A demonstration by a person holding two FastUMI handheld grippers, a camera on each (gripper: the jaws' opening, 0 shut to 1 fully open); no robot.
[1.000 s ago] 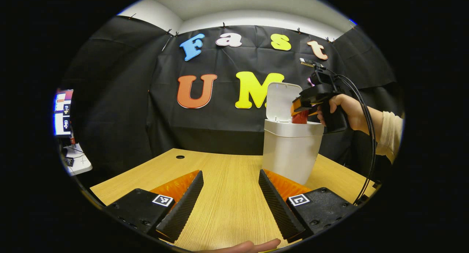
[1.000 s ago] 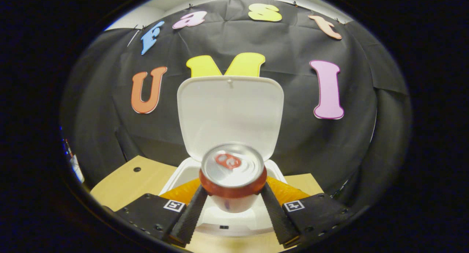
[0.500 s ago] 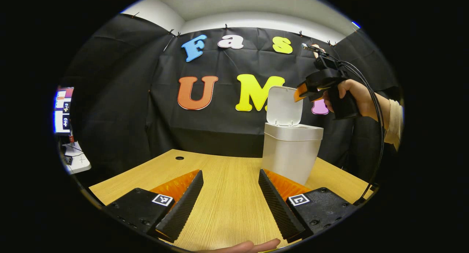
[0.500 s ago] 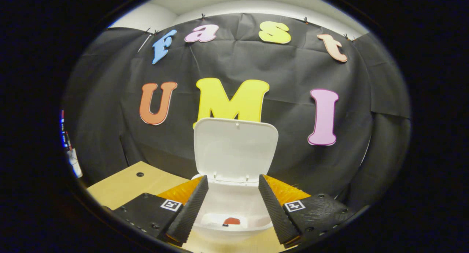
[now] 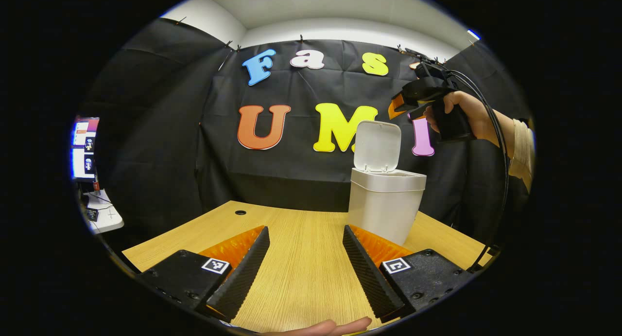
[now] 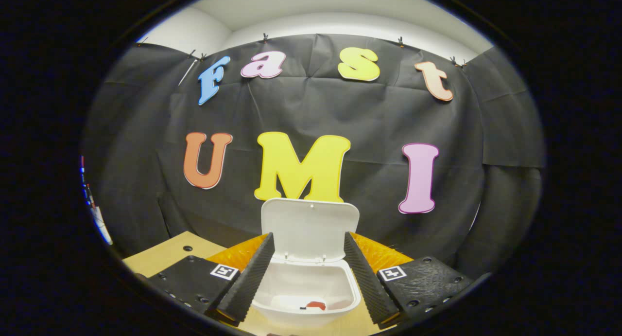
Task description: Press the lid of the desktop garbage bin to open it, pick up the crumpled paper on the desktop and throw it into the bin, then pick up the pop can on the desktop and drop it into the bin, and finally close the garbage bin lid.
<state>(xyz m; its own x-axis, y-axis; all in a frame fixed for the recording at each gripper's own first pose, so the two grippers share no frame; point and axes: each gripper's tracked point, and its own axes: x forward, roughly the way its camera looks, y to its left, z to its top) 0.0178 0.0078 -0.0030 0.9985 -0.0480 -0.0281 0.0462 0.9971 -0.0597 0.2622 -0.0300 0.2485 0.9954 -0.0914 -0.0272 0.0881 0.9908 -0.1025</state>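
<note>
While lid [image 6: 309, 225] stands open, right tongs [image 6: 307, 273] empty, bin [image 5: 385, 204] below

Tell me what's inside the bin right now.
In the right gripper view, the open bin shows a red patch, probably the pop can, low inside. Its raised lid leaves the mouth uncovered. The bin's front wall hides the rest, so the crumpled paper can't be confirmed.

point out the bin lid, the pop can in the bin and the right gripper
bin lid [image 6: 310, 229], right gripper view, middle of the raised lid's inner face
pop can [image 6: 317, 305], right gripper view, red bit showing inside the bin
right gripper [image 5: 399, 108], left gripper view, between its open fingertips above the bin
</note>
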